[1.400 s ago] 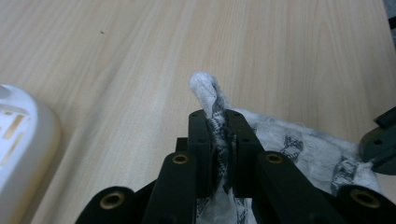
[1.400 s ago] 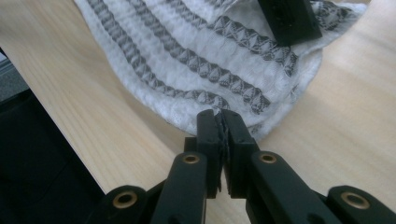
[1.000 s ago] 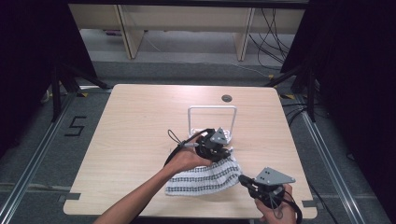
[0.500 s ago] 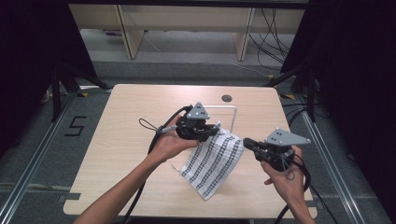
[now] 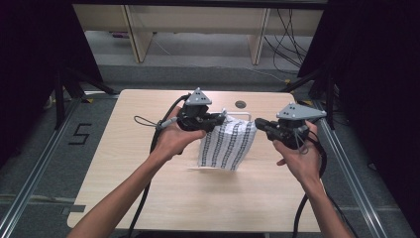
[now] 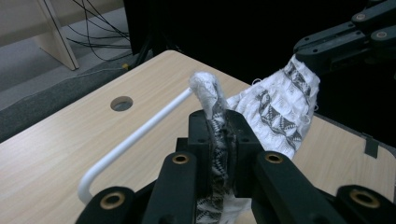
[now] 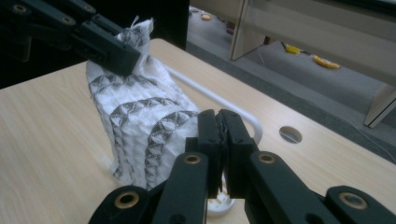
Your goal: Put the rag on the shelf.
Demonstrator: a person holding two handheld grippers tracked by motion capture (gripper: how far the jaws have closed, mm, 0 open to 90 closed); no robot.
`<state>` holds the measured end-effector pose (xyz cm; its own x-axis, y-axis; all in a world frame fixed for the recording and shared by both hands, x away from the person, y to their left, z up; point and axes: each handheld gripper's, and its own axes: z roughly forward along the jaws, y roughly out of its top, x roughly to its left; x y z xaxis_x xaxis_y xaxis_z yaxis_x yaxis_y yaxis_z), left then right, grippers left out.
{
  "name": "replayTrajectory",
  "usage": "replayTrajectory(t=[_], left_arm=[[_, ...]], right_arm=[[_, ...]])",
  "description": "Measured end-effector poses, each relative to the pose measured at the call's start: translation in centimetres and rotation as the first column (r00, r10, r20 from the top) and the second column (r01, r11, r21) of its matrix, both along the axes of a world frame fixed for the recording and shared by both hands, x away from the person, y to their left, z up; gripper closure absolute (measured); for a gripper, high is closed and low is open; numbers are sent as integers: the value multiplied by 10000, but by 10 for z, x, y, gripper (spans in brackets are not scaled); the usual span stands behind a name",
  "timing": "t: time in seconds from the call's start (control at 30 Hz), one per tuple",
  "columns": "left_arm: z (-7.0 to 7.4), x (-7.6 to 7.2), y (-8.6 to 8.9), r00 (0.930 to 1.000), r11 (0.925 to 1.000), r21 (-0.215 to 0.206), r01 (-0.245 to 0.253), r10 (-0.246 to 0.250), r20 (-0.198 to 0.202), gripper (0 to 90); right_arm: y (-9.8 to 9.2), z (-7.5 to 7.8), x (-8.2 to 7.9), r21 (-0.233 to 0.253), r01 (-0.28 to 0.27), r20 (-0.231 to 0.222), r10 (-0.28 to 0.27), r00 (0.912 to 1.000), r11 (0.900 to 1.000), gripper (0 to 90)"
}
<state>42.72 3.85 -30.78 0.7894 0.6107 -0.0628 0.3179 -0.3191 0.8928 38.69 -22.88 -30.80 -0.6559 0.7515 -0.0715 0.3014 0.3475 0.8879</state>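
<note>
The left gripper (image 6: 219, 135) and right gripper (image 7: 219, 140) are clamped on a patterned waffle-weave cloth (image 5: 228, 144), its gripped corners hidden.

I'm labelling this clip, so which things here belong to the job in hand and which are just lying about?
In the job:
- patterned cloth, held up between both grippers
- left gripper, shut on one corner
- right gripper, shut on another corner
- white rack, probably where the cloth goes

Lying about:
- table
- cables on the floor
</note>
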Motion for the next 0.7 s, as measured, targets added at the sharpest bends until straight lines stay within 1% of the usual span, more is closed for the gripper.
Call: replayTrajectory(t=[0.03, 0.07, 0.1, 0.13, 0.17, 0.2, 0.23, 0.27, 0.3, 0.33, 0.37, 0.4, 0.43, 0.5, 0.53, 0.57, 0.6, 0.63, 0.67, 0.7], left_arm=[[2, 1, 0, 10000, 10000, -63, -42, 42, 16, 818], [2, 1, 0, 10000, 10000, -63, -42, 42, 16, 818], [4, 3, 1, 9999, 9999, -27, -102, 102, 7, 818], [6, 4, 1, 9998, 9997, -144, -194, 195, 43, 818], [10, 8, 2, 9995, 9992, -237, -316, 316, 4, 818], [10, 8, 2, 9995, 9992, -237, -316, 316, 4, 817], [13, 12, 3, 9990, 9982, -388, -447, 447, 0, 817], [13, 12, 3, 9990, 9982, -388, -447, 447, 0, 818], [17, 16, 3, 9985, 9973, -494, -543, 545, 27, 818], [17, 16, 3, 9985, 9973, -494, -543, 545, 27, 818], [20, 20, 3, 9979, 9968, -471, -646, 649, 54, 818], [22, 22, 3, 9975, 9963, -487, -704, 707, 43, 818], [24, 24, 3, 9970, 9955, -545, -773, 778, 54, 818], [27, 29, 4, 9960, 9941, -615, -894, 898, 31, 818], [29, 31, 5, 9955, 9933, -661, -946, 949, 14, 818], [30, 33, 5, 9951, 9926, -719, -983, 986, 15, 818], [31, 35, 6, 9946, 9917, -767, -1029, 1035, 45, 818], [33, 37, 6, 9943, 9918, -704, -1063, 1066, 9, 818], [34, 40, 6, 9946, 9919, -732, -1035, 1036, -29, 818], [35, 43, 7, 9943, 9917, -721, -1065, 1063, -55, 818]], right_arm=[[0, 3, 2, 3, 22, 82, -22, 10000, 10000, 885], [0, 3, 2, 3, 22, 82, -22, 10000, 10000, 885], [0, 7, 5, -32, -22, 47, 22, 10000, 10000, 885], [2, 14, 10, 5, 52, 80, -52, 10000, 10000, 885], [3, 16, 13, 46, 93, 167, -94, 9998, 9999, 885], [3, 16, 13, 46, 93, 167, -94, 9998, 9999, 885], [4, 22, 18, -21, 100, 253, -99, 9996, 9999, 885], [4, 22, 18, -21, 100, 253, -99, 9996, 9999, 885], [6, 28, 24, -189, 166, 561, -155, 9983, 9997, 885], [7, 30, 27, -221, 176, 548, -163, 9984, 9996, 885], [7, 33, 30, -248, 137, 493, -125, 9987, 9996, 885], [8, 34, 33, -198, 187, 608, -174, 9980, 9996, 885], [8, 36, 37, -195, 176, 500, -166, 9986, 9997, 885], [9, 40, 43, -98, 222, 483, -217, 9986, 9997, 885], [10, 41, 46, -156, 294, 523, -286, 9982, 9994, 885], [11, 43, 49, -128, 313, 433, -307, 9986, 9994, 885], [11, 45, 54, -184, 294, 586, -283, 9979, 9994, 885], [12, 46, 57, -130, 299, 548, -291, 9981, 9995, 885], [13, 48, 60, -85, 324, 561, -319, 9979, 9994, 885], [14, 50, 63, -134, 364, 588, -356, 9976, 9992, 885]])
